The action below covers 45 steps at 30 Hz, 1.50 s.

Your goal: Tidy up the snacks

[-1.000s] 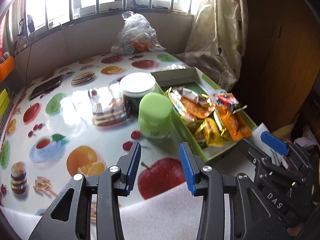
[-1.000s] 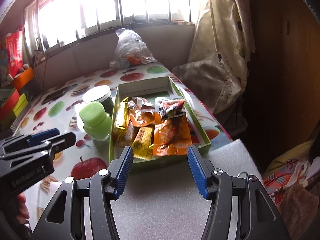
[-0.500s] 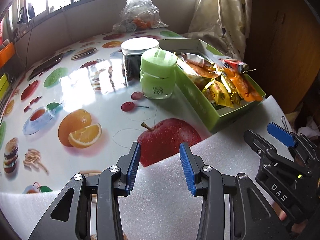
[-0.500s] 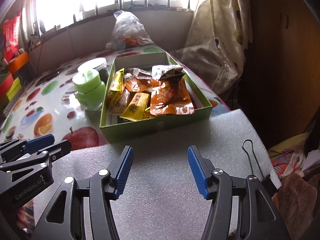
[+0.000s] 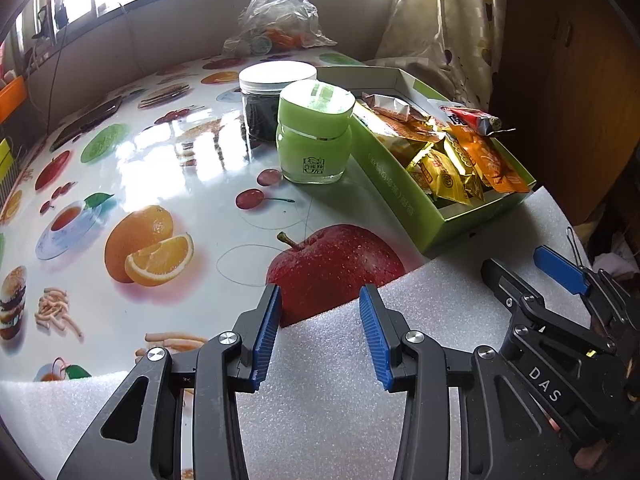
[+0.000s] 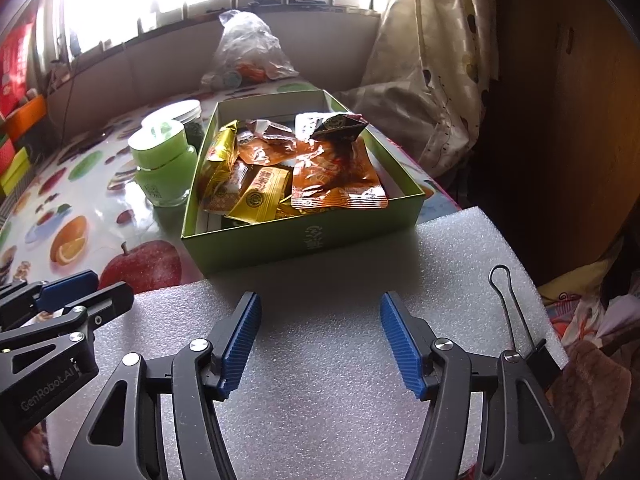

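Both grippers empty over white foam sheet (image 6: 340, 400): right gripper (image 6: 320, 340) opening wider, left gripper (image 5: 320, 336) parted. Snack packets (image 6: 304, 168) already piled loose in green box (image 6: 304, 240); green jar (image 5: 314, 136) and dark jar (image 5: 264, 92) left outside, just beside it.

Open room is offered by the white foam sheet (image 6: 340, 248) before the green box (image 6: 304, 236). The box's left flank is blocked by the green jar (image 5: 314, 132) and the white-lidded jar (image 5: 276, 80); the surface (image 5: 120, 168) farther left is left bare.
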Available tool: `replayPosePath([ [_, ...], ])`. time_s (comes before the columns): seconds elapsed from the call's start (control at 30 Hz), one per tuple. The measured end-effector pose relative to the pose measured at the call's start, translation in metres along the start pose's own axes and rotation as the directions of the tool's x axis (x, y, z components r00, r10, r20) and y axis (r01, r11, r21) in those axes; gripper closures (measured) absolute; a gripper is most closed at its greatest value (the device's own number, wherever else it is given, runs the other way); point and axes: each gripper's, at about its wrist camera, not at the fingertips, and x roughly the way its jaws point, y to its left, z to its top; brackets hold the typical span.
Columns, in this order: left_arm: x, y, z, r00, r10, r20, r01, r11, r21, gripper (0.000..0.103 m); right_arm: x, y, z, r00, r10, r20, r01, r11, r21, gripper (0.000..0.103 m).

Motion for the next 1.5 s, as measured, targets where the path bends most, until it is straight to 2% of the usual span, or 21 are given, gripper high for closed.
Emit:
replayPosePath([
  [0.67,0.0000,0.0074,0.0003,1.000,-0.030,-0.007,0.030,0.999,-0.041,0.061,0.0000,-0.0015,-0.0006,1.000,0.000,0.002,0.000,1.000,0.005,0.040],
  [1.5,-0.0004,0.0078,0.0005,1.000,-0.030,-0.007,0.030,0.999,-0.041,0.061,-0.0006,-0.0022,-0.0009,1.000,-0.002,0.005,0.002,1.000,0.006,0.040],
])
